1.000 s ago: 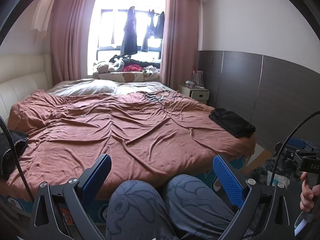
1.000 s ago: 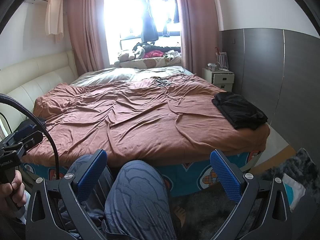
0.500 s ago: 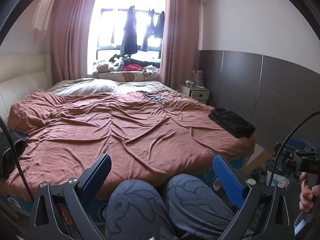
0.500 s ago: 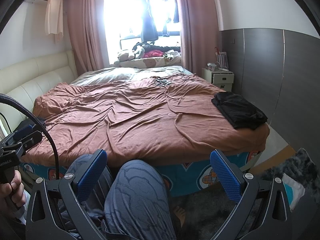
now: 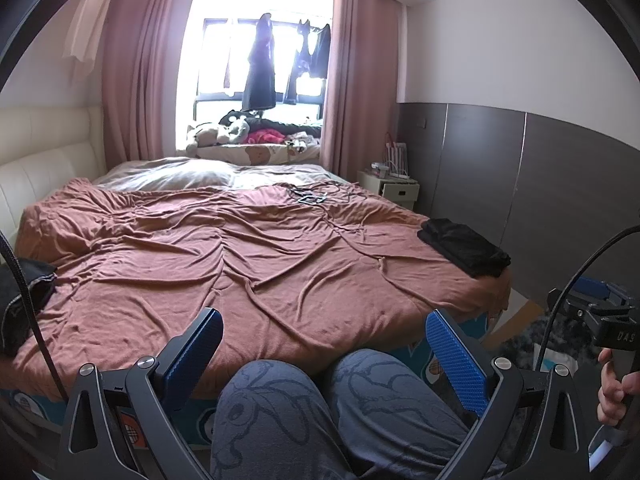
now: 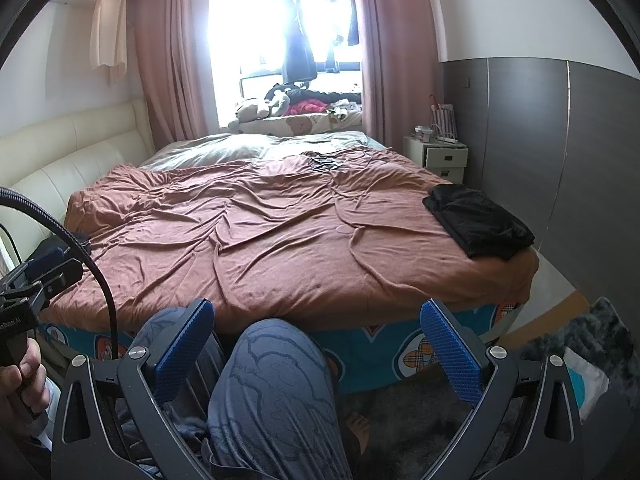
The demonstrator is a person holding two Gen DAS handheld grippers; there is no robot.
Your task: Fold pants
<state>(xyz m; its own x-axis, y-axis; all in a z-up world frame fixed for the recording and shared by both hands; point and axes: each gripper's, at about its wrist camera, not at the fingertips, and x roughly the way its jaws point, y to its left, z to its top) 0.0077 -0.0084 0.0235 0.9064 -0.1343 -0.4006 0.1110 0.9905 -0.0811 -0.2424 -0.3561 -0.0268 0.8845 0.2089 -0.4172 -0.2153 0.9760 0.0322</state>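
Observation:
A folded black pair of pants (image 5: 464,246) (image 6: 480,220) lies on the near right corner of the bed's rust-brown cover (image 5: 240,260) (image 6: 260,240). A crumpled dark garment (image 5: 24,300) sits at the bed's left edge. My left gripper (image 5: 322,320) is open with nothing between its blue pads, held low above a person's knees (image 5: 320,400) short of the bed. My right gripper (image 6: 316,308) is also open and holds nothing, above one knee (image 6: 276,380). Both are well short of the pants.
A phone and cables (image 5: 312,199) lie far back on the bed. A white nightstand (image 6: 440,156) stands by the grey wall panel. A dark rug (image 6: 560,340) covers the floor to the right. Clothes and soft toys pile on the window sill (image 5: 256,136).

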